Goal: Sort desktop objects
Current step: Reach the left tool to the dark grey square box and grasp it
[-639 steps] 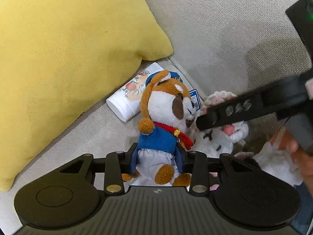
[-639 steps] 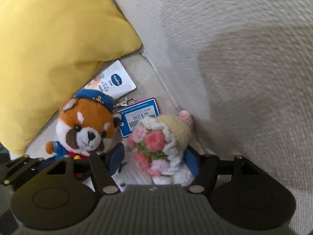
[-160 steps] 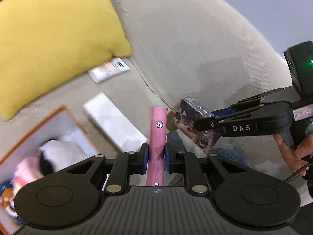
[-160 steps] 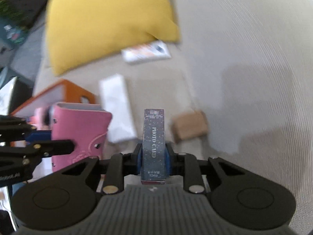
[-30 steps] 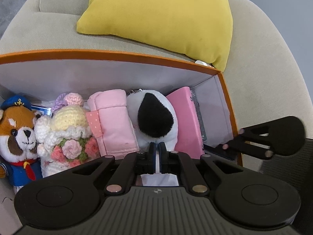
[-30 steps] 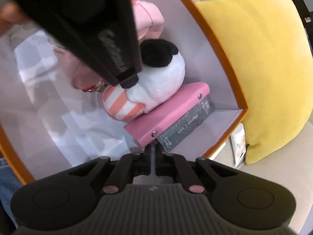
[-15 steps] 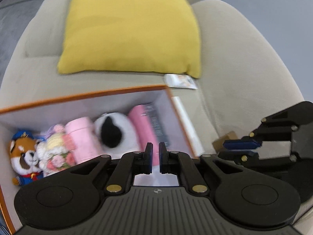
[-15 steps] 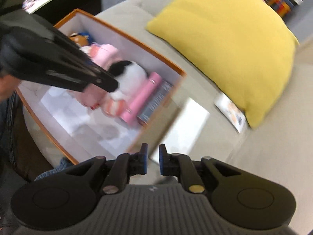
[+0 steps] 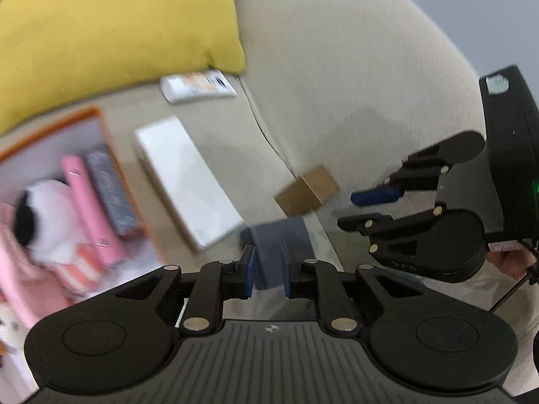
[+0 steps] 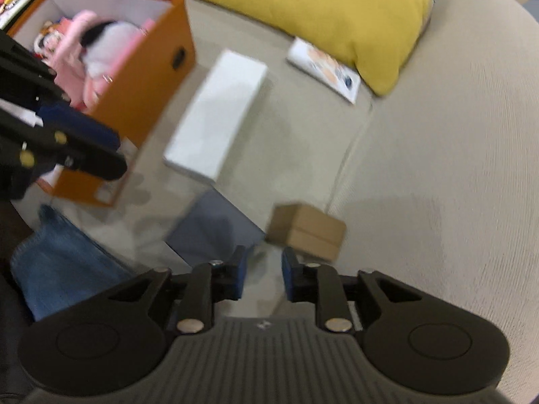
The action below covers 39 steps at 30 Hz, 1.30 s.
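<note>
My left gripper [image 9: 267, 271] is open, its jaws standing either side of a blue-grey box [image 9: 279, 247] on the sofa seat; the box also shows in the right wrist view [image 10: 215, 225]. My right gripper [image 10: 262, 274] is open and empty above the seat, just short of a small brown cardboard box [image 10: 306, 230], which the left wrist view [image 9: 306, 192] shows too. A long white box [image 9: 185, 181] lies beside the orange box [image 10: 141, 101], which holds plush toys [image 9: 40, 215], a pink wallet [image 9: 91, 208] and a dark card box [image 9: 111, 195].
A yellow cushion [image 10: 320, 10] leans against the sofa back. A white floral tube [image 9: 198, 86] lies below its corner. The beige sofa armrest [image 10: 454, 134] rises on the right. Blue denim [image 10: 64, 266] shows at the seat's front edge.
Both grippers have swung right, away from the orange box, toward the seat's right side. Both have opened from nearly shut. The left gripper now straddles the blue-grey box.
</note>
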Each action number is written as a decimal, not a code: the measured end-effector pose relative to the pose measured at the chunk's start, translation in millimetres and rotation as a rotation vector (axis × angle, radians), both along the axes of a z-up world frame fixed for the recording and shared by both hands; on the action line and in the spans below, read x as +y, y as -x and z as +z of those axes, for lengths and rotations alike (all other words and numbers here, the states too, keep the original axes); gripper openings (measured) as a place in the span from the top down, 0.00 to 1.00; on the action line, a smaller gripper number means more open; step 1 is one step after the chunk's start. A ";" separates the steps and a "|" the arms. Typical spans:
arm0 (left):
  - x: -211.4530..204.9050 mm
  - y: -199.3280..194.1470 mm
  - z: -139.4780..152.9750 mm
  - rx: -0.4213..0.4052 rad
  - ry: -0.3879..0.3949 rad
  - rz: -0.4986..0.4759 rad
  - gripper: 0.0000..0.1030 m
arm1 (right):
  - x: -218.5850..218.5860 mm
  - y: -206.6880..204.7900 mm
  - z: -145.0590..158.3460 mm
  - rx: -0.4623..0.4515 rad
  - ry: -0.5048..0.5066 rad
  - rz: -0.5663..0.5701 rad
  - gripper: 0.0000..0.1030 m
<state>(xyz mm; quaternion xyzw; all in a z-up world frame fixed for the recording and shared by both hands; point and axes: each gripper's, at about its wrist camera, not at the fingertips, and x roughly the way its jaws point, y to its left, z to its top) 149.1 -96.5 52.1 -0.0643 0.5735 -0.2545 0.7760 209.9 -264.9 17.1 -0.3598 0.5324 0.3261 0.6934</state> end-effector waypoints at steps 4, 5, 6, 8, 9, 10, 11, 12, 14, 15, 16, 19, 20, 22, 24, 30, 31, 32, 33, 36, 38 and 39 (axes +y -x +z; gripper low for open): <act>-24.1 -6.8 -26.4 0.060 -0.027 0.014 0.74 | -14.2 -8.6 -26.1 0.042 0.025 0.010 0.75; -28.9 -9.3 -33.8 0.079 -0.033 0.024 0.71 | -16.1 -9.7 -32.3 0.055 0.025 0.015 0.75; -32.5 -10.8 -39.4 0.099 -0.039 0.033 0.70 | -17.5 -10.4 -36.5 0.066 0.018 0.019 0.75; -37.7 -12.6 -49.1 0.132 -0.051 0.051 0.67 | -19.4 -11.6 -42.7 0.092 -0.004 0.025 0.75; -39.7 -13.5 -54.8 0.146 -0.058 0.065 0.64 | -20.4 -11.4 -44.6 0.106 -0.019 0.029 0.75; -40.8 -14.0 -58.8 0.159 -0.064 0.080 0.61 | -20.9 -11.3 -46.7 0.119 -0.032 0.035 0.75; -41.9 -14.6 -63.1 0.169 -0.071 0.093 0.59 | -21.3 -11.2 -49.0 0.131 -0.042 0.042 0.75; -42.6 -15.1 -67.5 0.176 -0.079 0.104 0.54 | -21.6 -9.8 -50.2 0.137 -0.048 0.050 0.75; -43.8 -15.4 -72.7 0.180 -0.095 0.128 0.53 | -23.0 -9.2 -54.0 0.147 -0.061 0.061 0.75; -44.8 -15.7 -75.5 0.183 -0.104 0.135 0.53 | -24.4 -9.4 -55.3 0.157 -0.071 0.064 0.75; -45.9 -16.2 -78.1 0.188 -0.110 0.141 0.53 | -26.0 -10.4 -56.7 0.167 -0.084 0.062 0.75; -49.3 -17.9 -87.9 0.212 -0.119 0.155 0.52 | -28.1 -11.2 -58.0 0.191 -0.093 0.060 0.75; -50.7 -18.0 -92.2 0.217 -0.121 0.159 0.51 | -27.8 -9.8 -57.7 0.191 -0.093 0.068 0.75; -50.4 -18.2 -97.9 0.229 -0.094 0.173 0.43 | -26.4 -7.2 -57.9 0.198 -0.097 0.080 0.75; -49.7 -19.0 -102.3 0.239 -0.068 0.182 0.38 | -24.8 -4.0 -59.0 0.205 -0.097 0.093 0.75; -48.3 -20.3 -116.4 0.257 -0.003 0.199 0.24 | -19.8 -1.0 -70.6 0.219 -0.075 0.103 0.76; -49.1 -20.2 -117.0 0.253 -0.003 0.194 0.23 | -19.9 -1.3 -72.7 0.221 -0.072 0.105 0.76; -50.7 -19.9 -117.5 0.247 -0.002 0.192 0.23 | -19.4 -0.3 -73.6 0.223 -0.071 0.103 0.76; -51.8 -19.6 -117.6 0.239 0.002 0.186 0.23 | -19.3 -0.7 -73.8 0.224 -0.072 0.101 0.76; -53.7 -18.9 -116.1 0.227 -0.004 0.185 0.26 | -19.0 -2.4 -76.1 0.224 -0.082 0.097 0.76; -54.6 -16.7 -111.2 0.202 -0.012 0.178 0.33 | -19.1 -3.0 -78.6 0.225 -0.084 0.091 0.76; -53.9 -15.6 -108.0 0.195 -0.013 0.179 0.37 | -19.2 -2.9 -79.4 0.225 -0.083 0.091 0.76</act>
